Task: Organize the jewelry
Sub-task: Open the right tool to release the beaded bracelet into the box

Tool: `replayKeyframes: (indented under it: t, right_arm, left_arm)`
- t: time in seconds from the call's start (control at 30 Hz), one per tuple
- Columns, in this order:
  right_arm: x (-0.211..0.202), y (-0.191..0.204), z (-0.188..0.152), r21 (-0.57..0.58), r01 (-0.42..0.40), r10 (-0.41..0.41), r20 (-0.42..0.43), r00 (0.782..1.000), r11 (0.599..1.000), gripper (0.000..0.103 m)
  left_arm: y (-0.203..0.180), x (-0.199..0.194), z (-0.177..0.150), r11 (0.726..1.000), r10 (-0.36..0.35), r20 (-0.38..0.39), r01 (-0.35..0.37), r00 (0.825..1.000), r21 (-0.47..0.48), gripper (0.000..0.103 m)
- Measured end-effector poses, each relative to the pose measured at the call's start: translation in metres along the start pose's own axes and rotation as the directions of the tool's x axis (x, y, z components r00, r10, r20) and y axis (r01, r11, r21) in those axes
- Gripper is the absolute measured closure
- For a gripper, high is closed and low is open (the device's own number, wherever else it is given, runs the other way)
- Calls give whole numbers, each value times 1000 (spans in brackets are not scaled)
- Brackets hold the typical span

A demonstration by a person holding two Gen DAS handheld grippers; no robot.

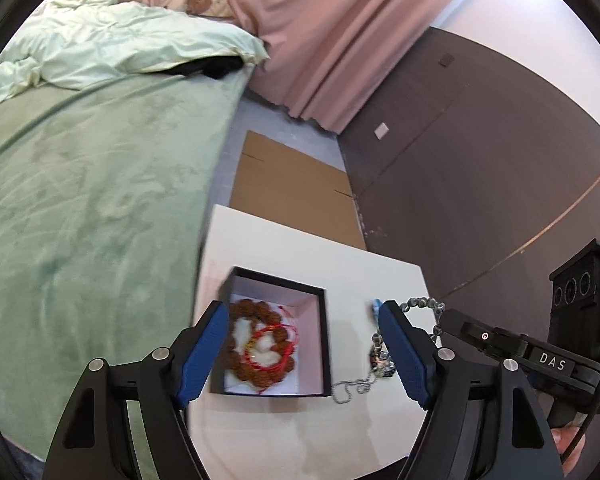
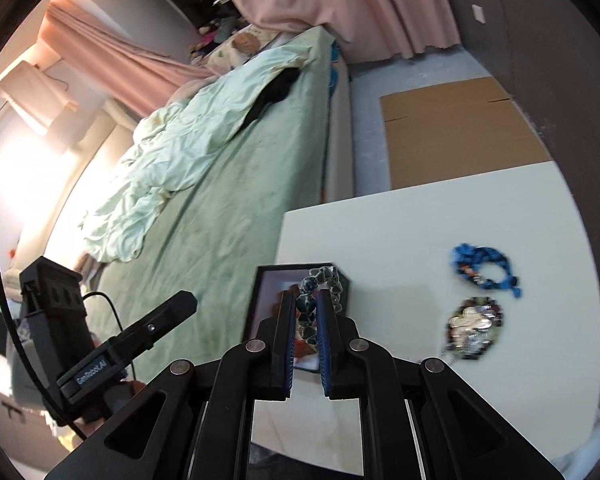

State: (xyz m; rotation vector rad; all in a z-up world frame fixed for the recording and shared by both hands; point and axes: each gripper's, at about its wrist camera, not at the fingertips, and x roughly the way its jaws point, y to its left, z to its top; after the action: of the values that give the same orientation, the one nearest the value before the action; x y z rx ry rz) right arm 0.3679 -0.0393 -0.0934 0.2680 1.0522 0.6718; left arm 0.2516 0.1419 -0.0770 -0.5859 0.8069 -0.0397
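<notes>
A black box (image 1: 278, 278) with a pale lining stands on the white table (image 1: 300, 240). Inside it lie a brown bead bracelet (image 1: 246, 308) and a red string bracelet (image 1: 272, 344). My left gripper (image 1: 302, 306) hovers over the box, open, with nothing between its blue pads. My right gripper (image 2: 305, 298) is shut on a grey-blue bead bracelet (image 2: 324, 276), which hangs above the box's (image 2: 268, 300) right side. The left wrist view shows the same bracelet (image 1: 420, 302) at the right gripper's (image 1: 444, 320) tip. A blue braided bracelet (image 2: 486, 270) and a silvery mixed piece (image 2: 474, 328) lie on the table to the right.
A thin metal chain (image 1: 352, 390) lies on the table beside the box. A bed with a green sheet (image 1: 80, 200) borders the table's left edge. Flat cardboard (image 1: 288, 184) lies on the floor beyond the table. A dark wall panel (image 1: 480, 140) and a pink curtain (image 1: 340, 40) stand behind.
</notes>
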Motion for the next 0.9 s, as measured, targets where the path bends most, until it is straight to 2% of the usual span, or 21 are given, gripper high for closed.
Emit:
replayKeyframes:
  t: [0.3,0.37,0.4,0.43,0.47,0.5,0.9]
  right_arm:
    - [33,28,-2,-15,-99,98,-45,994,995,91]
    - [42,28,0,-10,-79,78,-59,995,997,91]
    - [46,26,1,-4,-50,50,-75,996,999,81]
    - [49,22,1,5,-25,25,-87,996,1000,60]
    - [48,18,0,14,-16,17,-75,997,1000,52]
    - [45,15,-1,17,-16,17,-62,998,1000,49]
    - [-3,-33,-30,88,29,-28,-15,999,996,49]
  left_arm:
    - [26,-25,1,998,50,35,-49,998,-35,25]
    - [28,-26,1,998,54,33,-52,998,-41,25]
    - [29,-27,0,998,53,33,-52,998,-42,25]
    - [28,-28,1,998,53,33,-52,998,-41,25]
    - [28,-29,0,998,53,34,-52,998,-38,25]
    - [26,-29,-1,998,52,35,-51,998,-33,25]
    - [0,-16,-14,999,30,1,-30,1000,16,25]
